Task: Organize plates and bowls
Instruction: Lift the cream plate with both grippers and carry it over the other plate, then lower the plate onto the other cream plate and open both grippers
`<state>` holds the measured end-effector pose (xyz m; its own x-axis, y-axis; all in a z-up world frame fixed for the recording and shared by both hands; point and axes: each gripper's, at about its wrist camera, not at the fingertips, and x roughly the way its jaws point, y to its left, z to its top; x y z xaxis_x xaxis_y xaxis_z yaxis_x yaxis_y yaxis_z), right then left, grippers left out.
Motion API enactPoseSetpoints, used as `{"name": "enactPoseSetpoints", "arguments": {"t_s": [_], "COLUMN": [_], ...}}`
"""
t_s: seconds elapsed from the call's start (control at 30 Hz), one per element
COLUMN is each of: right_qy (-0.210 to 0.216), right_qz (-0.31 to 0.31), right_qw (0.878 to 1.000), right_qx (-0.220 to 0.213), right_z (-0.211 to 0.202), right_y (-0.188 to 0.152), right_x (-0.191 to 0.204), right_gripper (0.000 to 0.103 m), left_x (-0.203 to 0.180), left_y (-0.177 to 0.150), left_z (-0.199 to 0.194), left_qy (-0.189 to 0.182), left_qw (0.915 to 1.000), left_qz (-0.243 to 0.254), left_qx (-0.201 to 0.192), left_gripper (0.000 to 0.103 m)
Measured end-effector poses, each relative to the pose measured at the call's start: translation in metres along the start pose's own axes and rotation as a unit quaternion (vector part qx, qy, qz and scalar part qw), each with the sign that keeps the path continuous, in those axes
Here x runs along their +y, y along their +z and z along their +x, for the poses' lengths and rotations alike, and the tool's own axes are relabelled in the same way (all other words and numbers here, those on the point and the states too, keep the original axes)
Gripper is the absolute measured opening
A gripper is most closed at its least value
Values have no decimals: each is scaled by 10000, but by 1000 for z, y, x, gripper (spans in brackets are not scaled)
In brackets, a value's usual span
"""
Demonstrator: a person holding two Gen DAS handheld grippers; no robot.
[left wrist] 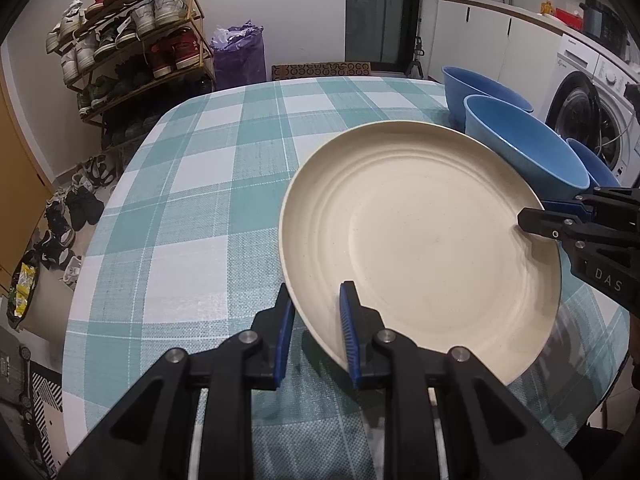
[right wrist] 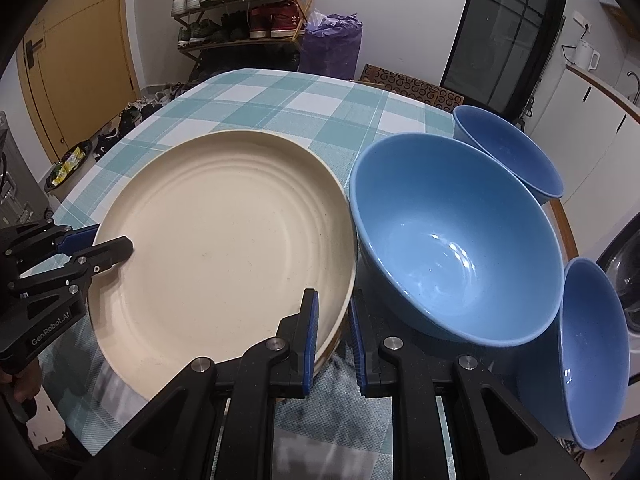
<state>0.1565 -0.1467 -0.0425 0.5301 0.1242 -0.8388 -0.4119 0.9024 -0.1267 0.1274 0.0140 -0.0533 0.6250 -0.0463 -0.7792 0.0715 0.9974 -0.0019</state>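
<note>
The cream plate (left wrist: 420, 240) sits tilted over the checked bench (left wrist: 192, 200), its rim caught from both sides. The left hand-held gripper (left wrist: 316, 316) pinches the rim at 6 o'clock; the right hand-held gripper (right wrist: 334, 320) straddles the opposite rim. Three blue bowls (right wrist: 452, 236) stand at 3 o'clock, the nearest touching the plate.

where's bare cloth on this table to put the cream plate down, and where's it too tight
Bare checked tablecloth runs from the cream plate to the table's edge on the shoe-rack side, and across the far end. It is crowded on the other side: three blue bowls sit close together, the nearest almost against the plate's rim.
</note>
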Motion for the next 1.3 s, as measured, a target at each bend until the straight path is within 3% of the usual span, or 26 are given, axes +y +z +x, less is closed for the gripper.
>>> {"name": "enactPoseSetpoints", "arguments": {"t_s": [0.87, 1.3], "right_qy": [-393, -334], "right_qz": [-273, -300], "right_qw": [9987, 9988], "right_qx": [146, 185], "right_z": [22, 22], "right_y": [-6, -7], "right_x": [10, 11], "right_gripper": [17, 22], "left_x": [-15, -16], "left_y": [-4, -4], "left_z": [10, 11], "left_qy": [377, 297], "left_qw": [9975, 9977], "left_qz": [590, 603], "left_qx": [-21, -32], "left_gripper": [27, 35]}}
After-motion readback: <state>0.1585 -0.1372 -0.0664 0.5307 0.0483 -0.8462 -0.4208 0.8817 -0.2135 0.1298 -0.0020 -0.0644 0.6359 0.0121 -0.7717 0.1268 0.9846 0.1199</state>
